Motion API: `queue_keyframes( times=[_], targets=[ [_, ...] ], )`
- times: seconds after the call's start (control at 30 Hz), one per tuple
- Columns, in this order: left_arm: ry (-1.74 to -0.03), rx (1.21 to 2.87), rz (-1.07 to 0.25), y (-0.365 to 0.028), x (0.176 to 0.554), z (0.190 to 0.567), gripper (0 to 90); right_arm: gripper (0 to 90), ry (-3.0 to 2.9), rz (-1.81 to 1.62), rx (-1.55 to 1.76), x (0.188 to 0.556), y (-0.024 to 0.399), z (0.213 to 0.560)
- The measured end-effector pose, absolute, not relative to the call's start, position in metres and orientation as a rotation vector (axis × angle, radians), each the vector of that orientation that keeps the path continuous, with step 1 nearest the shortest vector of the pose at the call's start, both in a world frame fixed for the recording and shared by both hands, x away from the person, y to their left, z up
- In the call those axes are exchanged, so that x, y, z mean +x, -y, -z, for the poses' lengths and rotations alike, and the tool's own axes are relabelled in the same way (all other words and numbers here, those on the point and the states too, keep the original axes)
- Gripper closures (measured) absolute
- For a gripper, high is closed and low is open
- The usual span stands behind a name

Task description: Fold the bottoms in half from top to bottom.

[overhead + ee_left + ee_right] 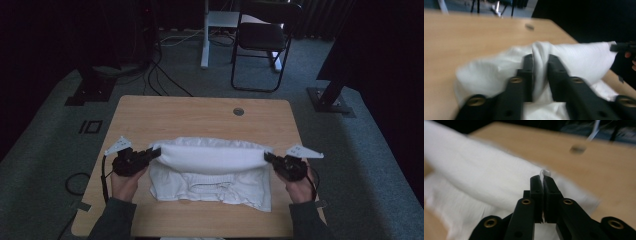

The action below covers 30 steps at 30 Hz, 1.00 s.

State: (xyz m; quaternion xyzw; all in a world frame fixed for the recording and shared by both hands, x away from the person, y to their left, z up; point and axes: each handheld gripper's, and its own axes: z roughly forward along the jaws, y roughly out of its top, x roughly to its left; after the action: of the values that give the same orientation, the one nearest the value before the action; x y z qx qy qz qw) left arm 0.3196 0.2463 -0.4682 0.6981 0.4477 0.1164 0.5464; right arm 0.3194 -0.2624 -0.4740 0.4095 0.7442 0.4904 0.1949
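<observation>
While both tools clamp the white garment (210,157), its upper fold hangs lifted between them above the wooden worktop (165,112). Left tool (156,152) pinches the fold's left end; in the left gripper view the jaws stand a little apart with a thick bunch of cloth (540,65) pressed between them. Right tool (268,157) pinches the fold's right end; in the right gripper view the jaws sit almost together on a thin edge of cloth (543,173) that pokes out past the tips. The rest of the garment lies flat on the worktop below the fold, toward the person, with a ribbed band (210,187) visible. Relative to the garment: a round grommet hole (238,111) sits in the worktop beyond it, a black chair (262,40) stands on the floor farther beyond, left hand (125,180) and right hand (300,187) sit just outside its two side edges. Both gripper views blurred.
</observation>
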Motion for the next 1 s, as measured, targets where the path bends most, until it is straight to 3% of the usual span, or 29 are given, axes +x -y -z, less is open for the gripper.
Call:
queue_keyframes(
  times=[0.13,0.2,0.4,0.47,0.63,0.77,0.87,1.0],
  targets=[
    [-1.115,1.627,-0.261,-0.254,0.323,0.473,66.8,54.9,-2.141,-1.337,1.138,0.303,0.263,0.492],
    [-1.094,1.642,-0.271,-0.245,0.325,0.466,66.4,48.1,-2.070,-1.365,1.152,0.302,0.264,0.485],
    [-1.039,1.723,-0.306,-0.201,0.333,0.454,65.7,52.1,-2.042,-1.382,1.120,0.315,0.233,0.471],
    [-1.017,1.785,-0.281,-0.167,0.338,0.462,66.0,53.7,-2.087,-1.364,1.105,0.325,0.198,0.476],
    [-1.006,1.937,-0.251,-0.129,0.340,0.495,68.8,57.2,-2.186,-1.249,1.076,0.339,0.154,0.496],
    [-1.039,2.011,-0.218,-0.127,0.329,0.531,71.8,59.6,-2.279,-1.179,1.088,0.335,0.145,0.525],
    [-1.024,1.976,-0.202,-0.138,0.318,0.539,72.3,59.2,-2.323,-1.154,1.079,0.326,0.151,0.539],
    [-1.015,1.920,-0.300,-0.160,0.302,0.527,63.6,58.2,-2.261,-1.120,1.096,0.313,0.169,0.532]
  ],
)
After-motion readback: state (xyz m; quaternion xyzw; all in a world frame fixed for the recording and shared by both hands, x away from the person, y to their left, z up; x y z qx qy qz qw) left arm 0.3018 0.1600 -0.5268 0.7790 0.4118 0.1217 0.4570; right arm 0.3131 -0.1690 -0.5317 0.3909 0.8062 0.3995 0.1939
